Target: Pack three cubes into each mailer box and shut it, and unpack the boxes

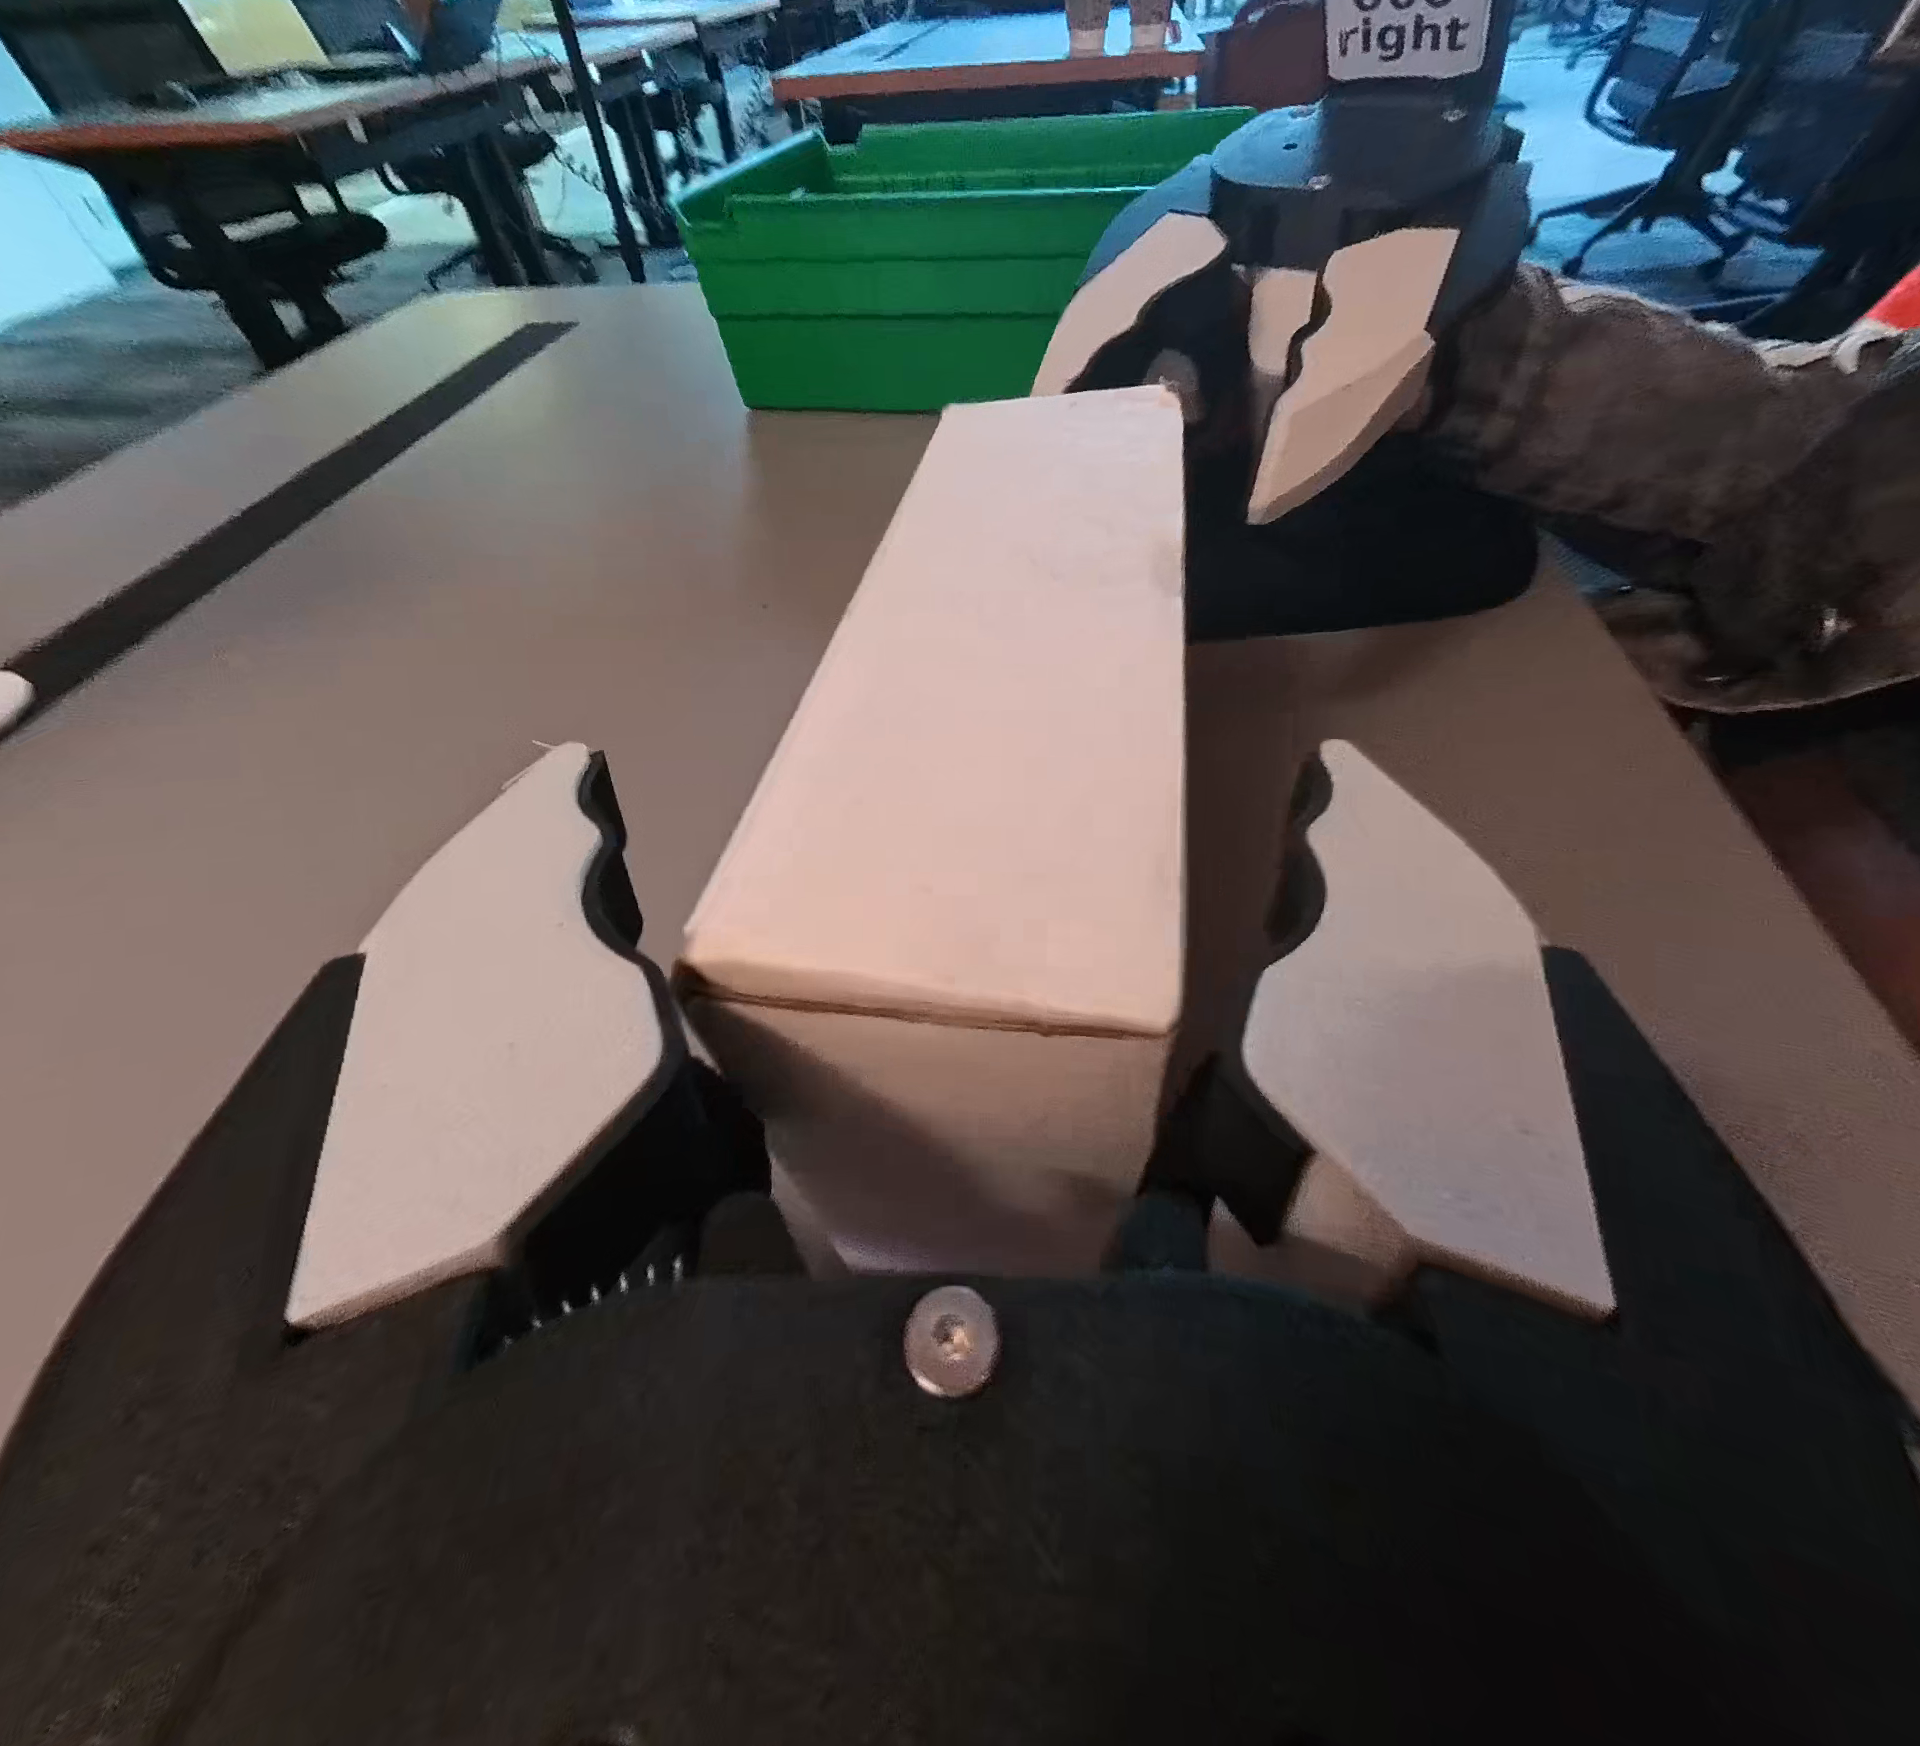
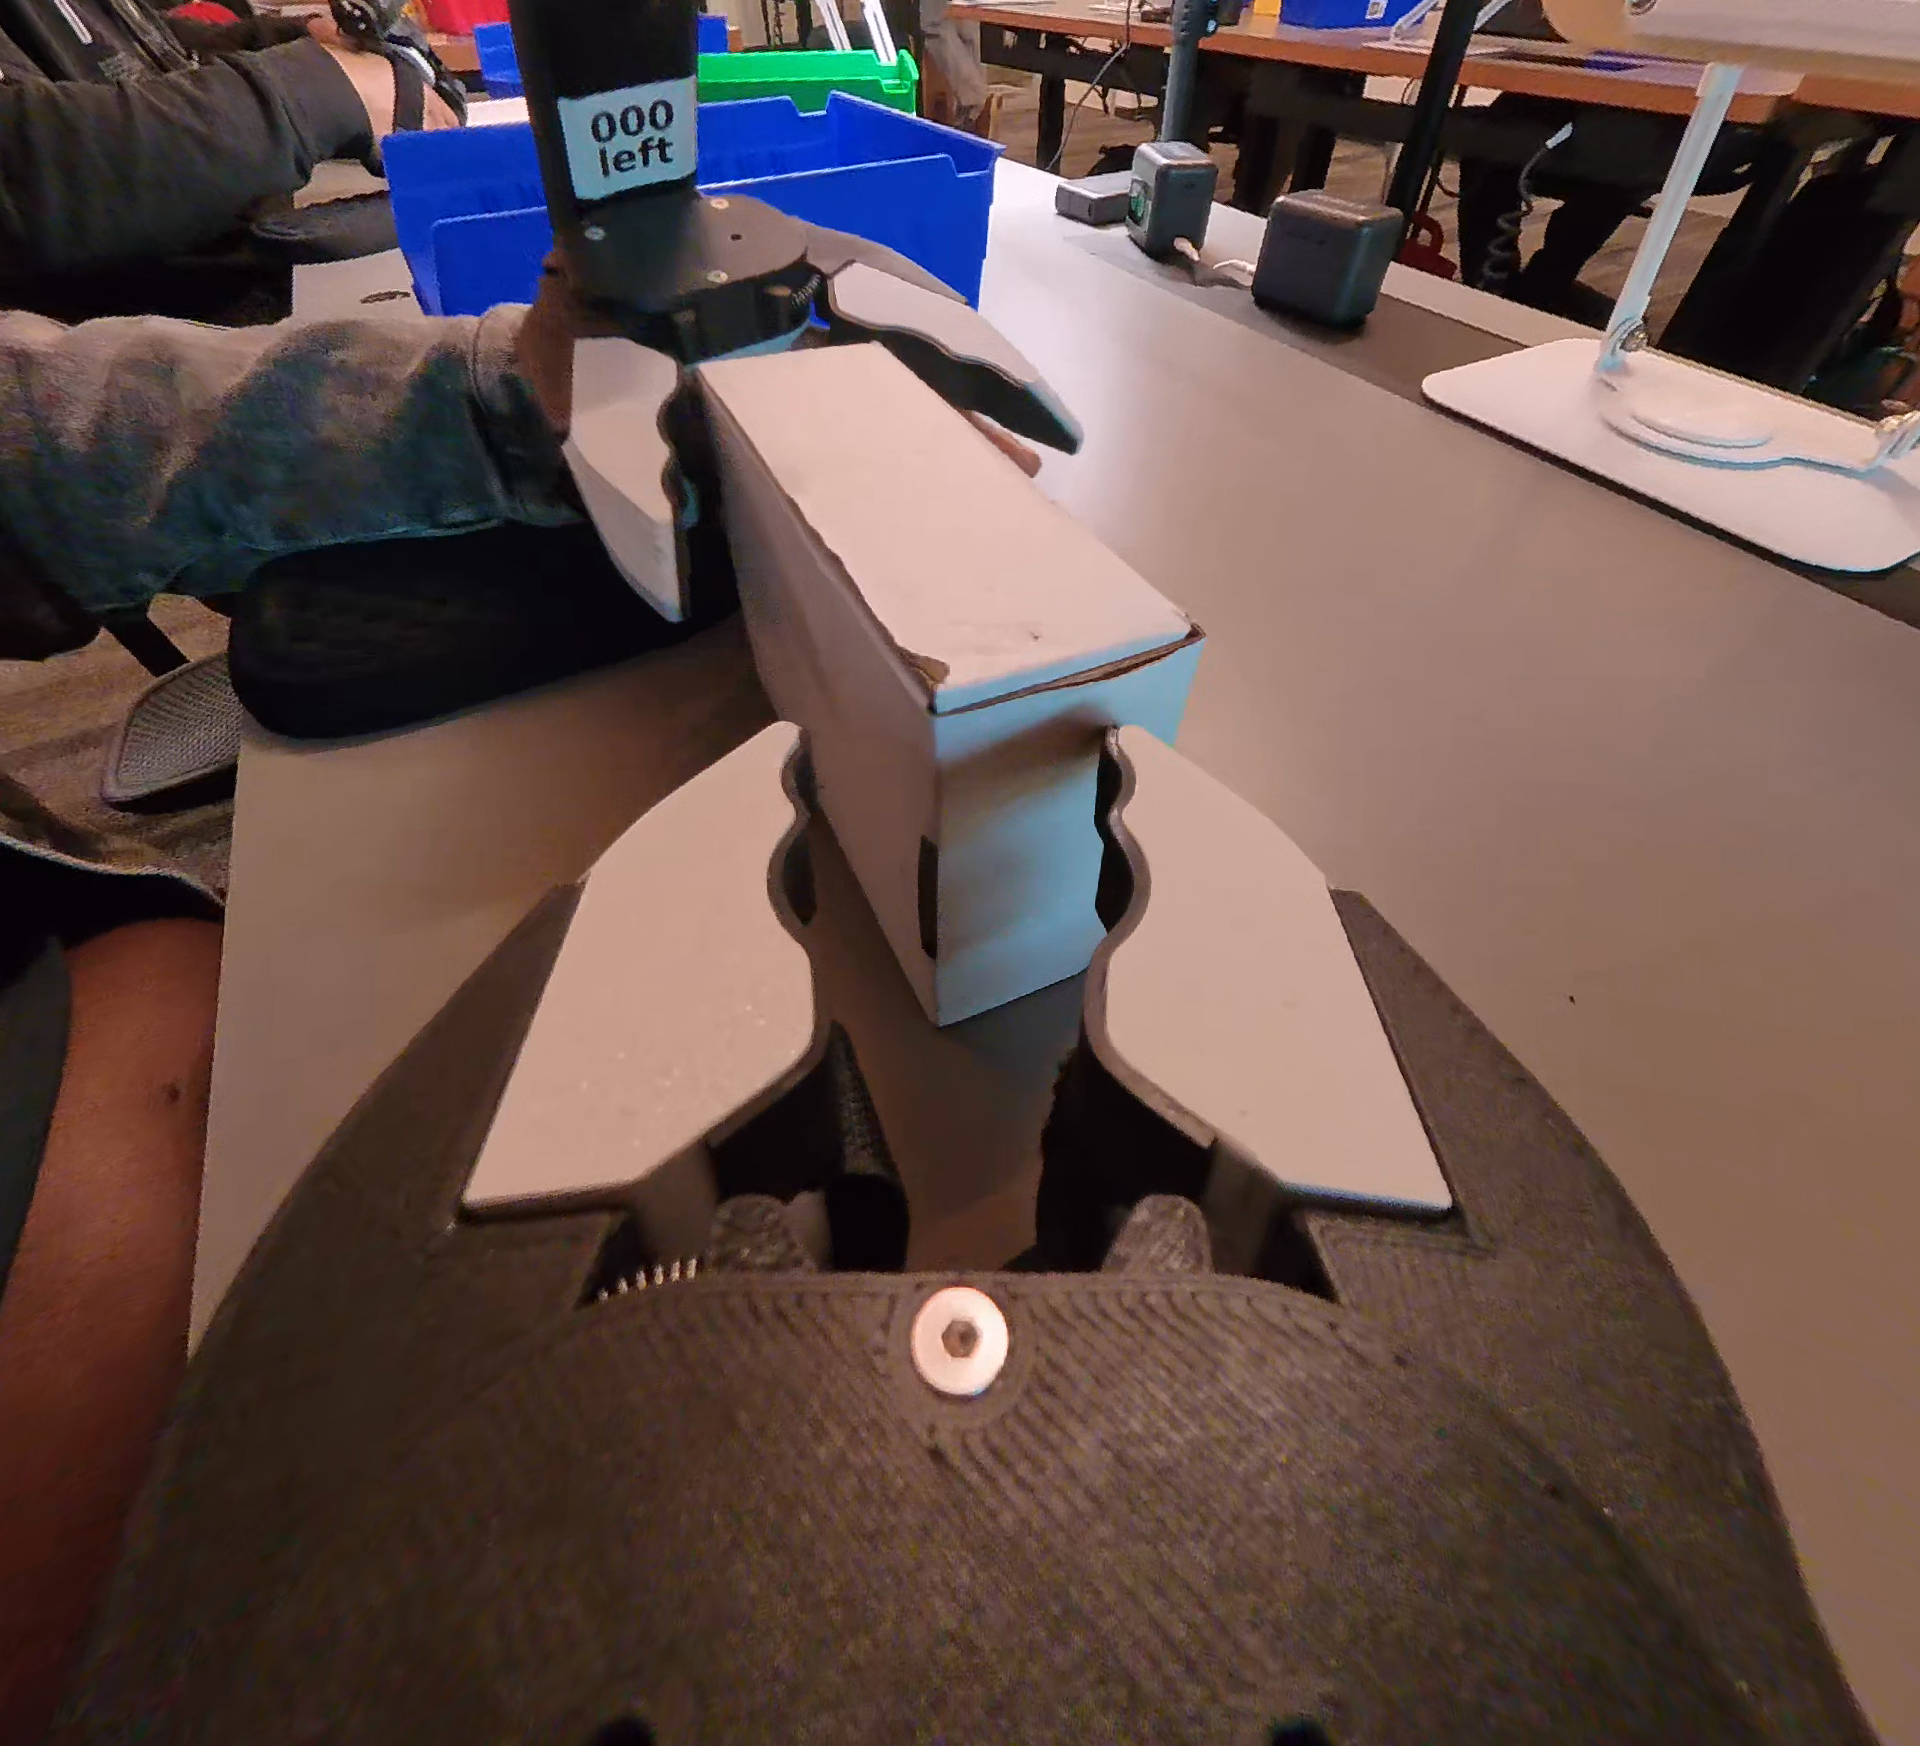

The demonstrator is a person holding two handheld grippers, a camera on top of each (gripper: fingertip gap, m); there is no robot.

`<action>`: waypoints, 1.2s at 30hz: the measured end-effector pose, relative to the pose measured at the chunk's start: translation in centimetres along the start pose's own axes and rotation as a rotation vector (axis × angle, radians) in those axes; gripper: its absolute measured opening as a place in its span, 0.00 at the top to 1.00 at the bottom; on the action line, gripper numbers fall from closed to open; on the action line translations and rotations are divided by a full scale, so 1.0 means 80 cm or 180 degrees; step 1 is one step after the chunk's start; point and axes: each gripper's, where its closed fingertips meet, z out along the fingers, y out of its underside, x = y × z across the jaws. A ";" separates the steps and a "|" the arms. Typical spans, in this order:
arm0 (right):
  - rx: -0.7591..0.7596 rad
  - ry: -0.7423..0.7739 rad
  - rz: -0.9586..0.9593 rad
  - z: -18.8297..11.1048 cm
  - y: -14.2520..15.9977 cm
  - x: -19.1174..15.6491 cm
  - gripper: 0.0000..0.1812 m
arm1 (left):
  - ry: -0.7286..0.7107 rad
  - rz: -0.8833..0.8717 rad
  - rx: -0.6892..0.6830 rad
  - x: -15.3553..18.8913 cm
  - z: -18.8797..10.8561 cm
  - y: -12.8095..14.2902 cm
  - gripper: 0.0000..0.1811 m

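Note:
A white mailer box [image 1: 987, 709] with its lid down lies lengthwise between my two grippers on the grey table [image 1: 416, 605]. My left gripper [image 1: 956, 751] is shut on the box's near end, with the box deep between its fingers. In the right wrist view the box [image 2: 914, 533] runs from my right gripper [image 2: 956, 740] back to the left gripper [image 2: 868, 522]. My right gripper is open at the box's other end. One of its fingers is beside the box's side and the other is in front of its end face. No cubes are in view.
A green bin [image 1: 883, 294] stands at the table edge past the box in the left wrist view. A blue bin [image 2: 883, 179] stands behind the left gripper in the right wrist view. Black blocks [image 2: 1325, 252] and a white stand base [image 2: 1662, 460] stand at the right. A person's sleeve [image 2: 260, 429] lies at the left.

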 end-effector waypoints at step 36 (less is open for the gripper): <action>0.0006 0.0577 -0.0889 -0.007 -0.019 0.034 0.65 | 0.0181 -0.0025 -0.0012 -0.001 -0.006 0.011 0.51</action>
